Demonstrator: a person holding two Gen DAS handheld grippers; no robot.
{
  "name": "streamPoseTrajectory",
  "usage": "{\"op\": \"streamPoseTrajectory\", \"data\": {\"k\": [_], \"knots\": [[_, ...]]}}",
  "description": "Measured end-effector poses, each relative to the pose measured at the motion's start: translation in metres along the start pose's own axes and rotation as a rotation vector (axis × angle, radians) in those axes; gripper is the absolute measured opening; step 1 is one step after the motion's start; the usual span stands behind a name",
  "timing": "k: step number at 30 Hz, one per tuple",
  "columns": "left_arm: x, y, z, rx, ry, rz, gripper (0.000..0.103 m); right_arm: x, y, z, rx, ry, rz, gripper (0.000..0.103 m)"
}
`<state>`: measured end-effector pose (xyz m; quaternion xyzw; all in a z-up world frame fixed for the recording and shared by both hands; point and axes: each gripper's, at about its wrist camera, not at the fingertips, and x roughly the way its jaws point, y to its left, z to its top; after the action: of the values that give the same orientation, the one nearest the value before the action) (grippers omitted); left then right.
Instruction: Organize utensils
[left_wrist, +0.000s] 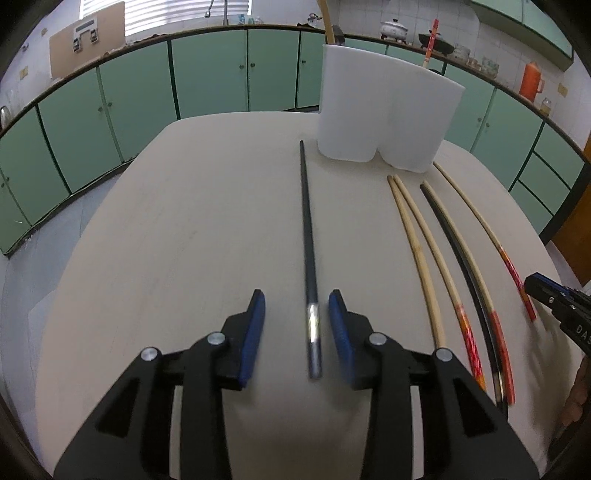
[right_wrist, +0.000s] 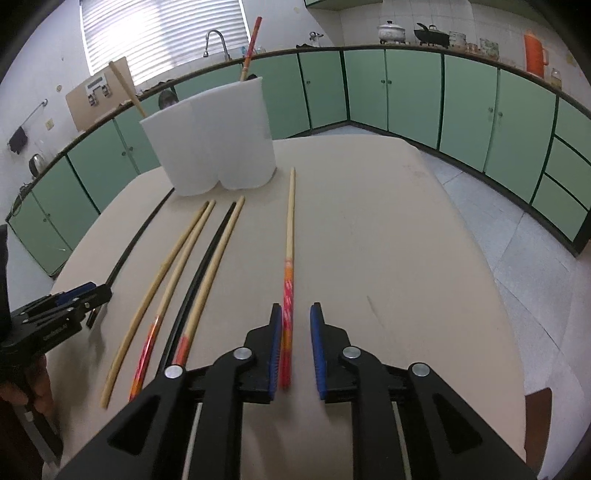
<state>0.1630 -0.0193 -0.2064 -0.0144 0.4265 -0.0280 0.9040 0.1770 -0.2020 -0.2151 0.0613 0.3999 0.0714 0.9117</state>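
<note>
A black chopstick with a silver end lies on the beige table; my left gripper is open with its blue pads on either side of the silver end. A wooden chopstick with a red-orange handle lies between the pads of my open right gripper, close to the left pad. A white two-lobed holder stands at the table's far side with two chopsticks sticking out. Several more chopsticks lie side by side between the grippers.
Green cabinets run along the walls behind the table. The right gripper shows at the right edge of the left wrist view; the left gripper shows at the left of the right wrist view. A brown chair stands at the lower right.
</note>
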Motion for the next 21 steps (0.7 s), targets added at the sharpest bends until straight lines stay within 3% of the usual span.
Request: {"op": "streamPoseTrajectory", "data": {"k": [5,21], "knots": [[-0.004,0.002,-0.006,0.009,0.003,0.013,0.036,-0.001,0.013,-0.005,-0.058,0.020,-0.016,0.016],[-0.014,0.005,-0.018,0.014,0.005,0.006,0.041,-0.007,0.012,-0.019,-0.077,0.038,-0.004,0.016]]}}
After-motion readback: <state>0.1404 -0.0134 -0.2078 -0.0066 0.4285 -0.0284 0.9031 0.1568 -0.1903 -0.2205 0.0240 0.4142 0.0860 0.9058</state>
